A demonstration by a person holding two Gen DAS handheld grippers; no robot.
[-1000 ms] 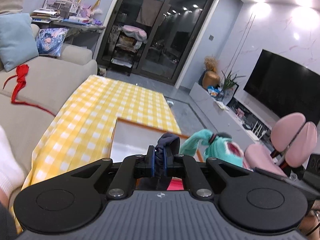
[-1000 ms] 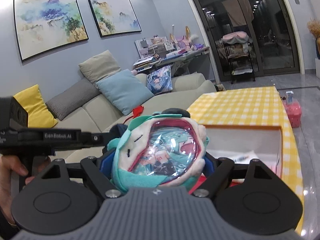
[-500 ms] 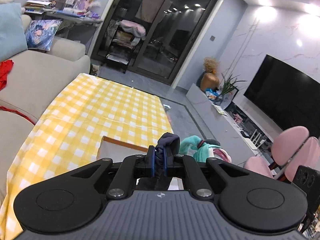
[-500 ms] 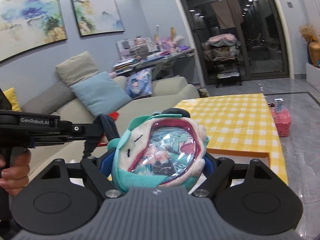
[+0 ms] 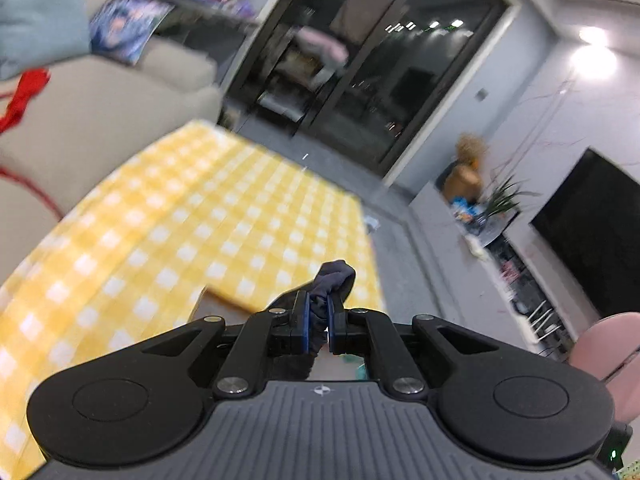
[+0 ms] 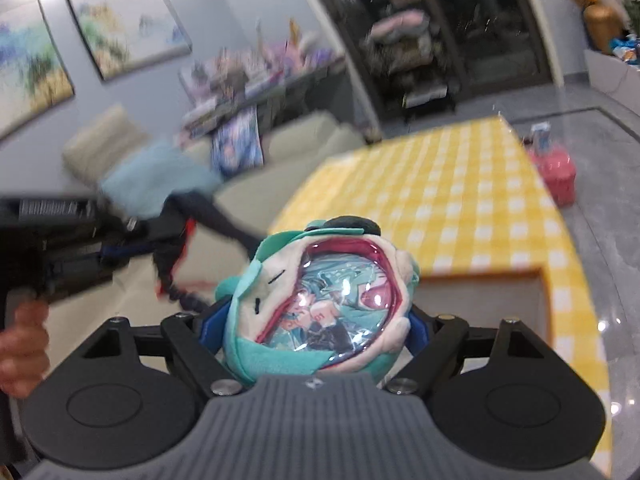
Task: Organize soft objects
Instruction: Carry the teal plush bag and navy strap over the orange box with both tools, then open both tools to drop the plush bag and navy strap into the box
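My left gripper [image 5: 317,312] is shut on a dark navy strap [image 5: 334,280] that sticks up between its blue pads; it is held above the near end of the yellow checked table [image 5: 224,216]. My right gripper [image 6: 316,332] is shut on a teal plush pouch [image 6: 320,308] with a clear round window and pink trim, held above the open box [image 6: 484,300] set in the table. The left gripper also shows in the right wrist view [image 6: 136,240], with the dark strap [image 6: 176,264] hanging from it toward the pouch.
A beige sofa [image 5: 104,112] with a light blue cushion [image 5: 36,12] and a red ribbon [image 5: 24,96] runs along the left. A TV [image 5: 592,236] and pink chair [image 5: 608,344] stand right. A pink basket [image 6: 556,176] sits on the floor past the table.
Both grippers have swung quickly, blurring the views. The left gripper now looks more over the table, and the plush pouch has dropped out of its view. Both grips are unchanged.
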